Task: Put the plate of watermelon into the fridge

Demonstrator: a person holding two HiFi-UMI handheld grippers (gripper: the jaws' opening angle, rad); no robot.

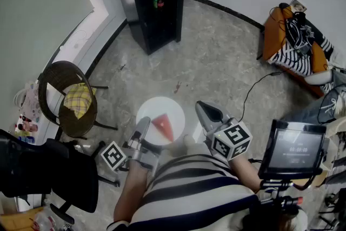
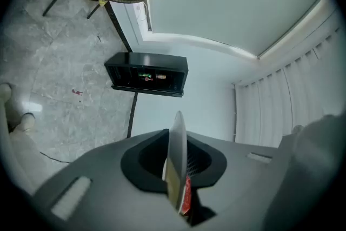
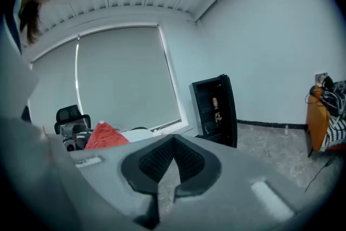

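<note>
– Watermelon and its plate: where are they, and what has hold of them?

– They are in the air just in front of the person, above bare floor. The left gripper is clamped on the rim at about 8 o'clock, and its own view shows the plate edge-on between the pads. The right gripper hangs just beside the rim at 3 o'clock, with its tips together and nothing in them.

– So this is the carry. How would you do it well?

– All the weight hangs from one pinch on the rim, so I'd keep the plate level and walk slowly. A tilt could slide the slice off. The right gripper could come under the far rim to steady it. At the fridge, I'd feed the plate in far edge first and flat.

– Which shelf?

– Drinks stand on the upper shelves. The lower ones are too dark to tell if they are free.

– Is there room to move?

– Open floor runs to the fridge at 12 o'clock. A wicker chair sits at 9 o'clock, well off the path. A cable trails at 2 o'clock, so I'd keep left of it. The edges to watch are the fridge's narrow side walls, because the plate looks nearly as wide as the opening.
</note>
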